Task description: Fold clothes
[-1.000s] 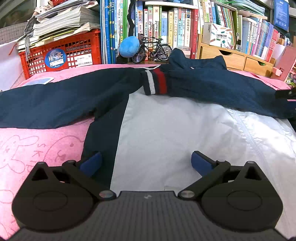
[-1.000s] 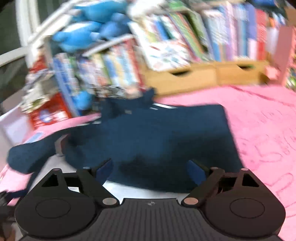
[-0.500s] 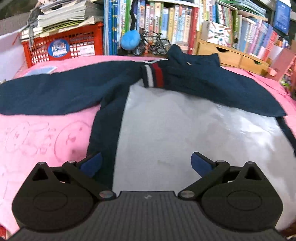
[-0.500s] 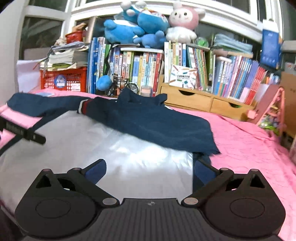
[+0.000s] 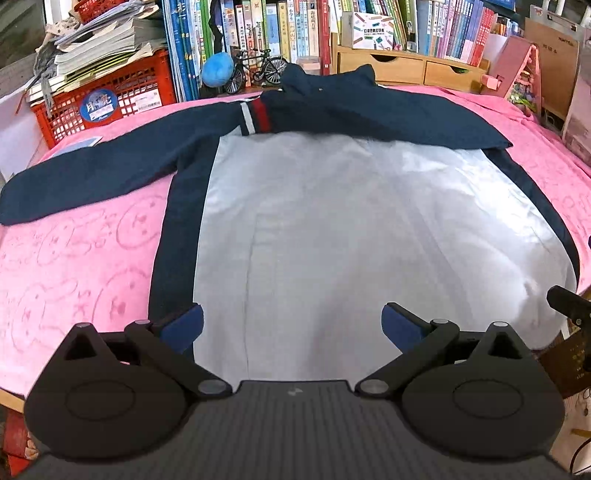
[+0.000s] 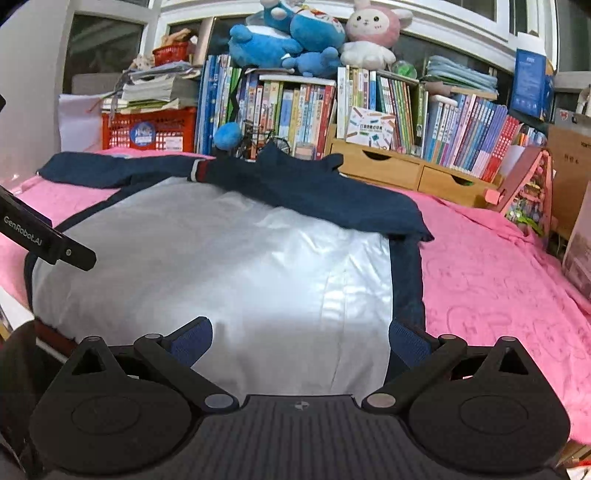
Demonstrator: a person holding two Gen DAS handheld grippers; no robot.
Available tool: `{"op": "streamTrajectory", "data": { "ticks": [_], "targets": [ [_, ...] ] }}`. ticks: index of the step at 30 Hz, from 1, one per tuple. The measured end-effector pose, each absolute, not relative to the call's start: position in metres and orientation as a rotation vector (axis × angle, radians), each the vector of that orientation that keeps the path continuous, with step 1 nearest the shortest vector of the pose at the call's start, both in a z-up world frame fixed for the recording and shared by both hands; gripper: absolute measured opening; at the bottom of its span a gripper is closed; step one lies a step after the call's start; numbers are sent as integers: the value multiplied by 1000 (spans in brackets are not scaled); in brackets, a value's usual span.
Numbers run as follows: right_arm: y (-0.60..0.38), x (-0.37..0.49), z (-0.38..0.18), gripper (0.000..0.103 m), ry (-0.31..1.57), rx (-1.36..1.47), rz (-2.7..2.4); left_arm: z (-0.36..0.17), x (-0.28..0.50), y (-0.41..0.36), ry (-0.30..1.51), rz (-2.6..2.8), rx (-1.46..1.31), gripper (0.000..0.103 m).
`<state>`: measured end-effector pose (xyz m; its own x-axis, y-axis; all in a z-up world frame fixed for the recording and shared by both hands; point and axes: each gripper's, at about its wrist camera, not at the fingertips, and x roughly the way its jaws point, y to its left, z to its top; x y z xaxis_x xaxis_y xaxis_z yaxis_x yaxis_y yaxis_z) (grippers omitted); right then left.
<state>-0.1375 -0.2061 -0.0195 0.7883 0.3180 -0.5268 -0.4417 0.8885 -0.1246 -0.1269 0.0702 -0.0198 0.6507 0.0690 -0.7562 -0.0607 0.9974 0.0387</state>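
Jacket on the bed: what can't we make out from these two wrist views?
- Jacket hem: hidden in both views behind each gripper's own body at the bottom edge.
- Right sleeve: folded across the chest, so its cuff and whatever lies under it are covered.
- Left gripper in the right wrist view: cut off by the left edge, fingers unseen.
- Book spines: too small to read.

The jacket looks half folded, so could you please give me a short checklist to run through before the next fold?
1. Left gripper open, nothing held: ok.
2. Right gripper open, nothing held: ok.
3. Jacket lying flat on the pink blanket: ok.
4. One sleeve folded across the chest: ok.
5. Other sleeve folded in: not ok, it lies stretched out.
6. Hem fully on the bed: cannot tell.
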Motion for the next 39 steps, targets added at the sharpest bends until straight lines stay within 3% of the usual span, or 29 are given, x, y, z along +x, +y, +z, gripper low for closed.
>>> {"op": "streamTrajectory", "data": {
  "ticks": [39],
  "targets": [
    [-197, -182, -43, 103, 571, -277, 426, -36, -179, 79, 879, 99, -48, 103]
  ]
}}
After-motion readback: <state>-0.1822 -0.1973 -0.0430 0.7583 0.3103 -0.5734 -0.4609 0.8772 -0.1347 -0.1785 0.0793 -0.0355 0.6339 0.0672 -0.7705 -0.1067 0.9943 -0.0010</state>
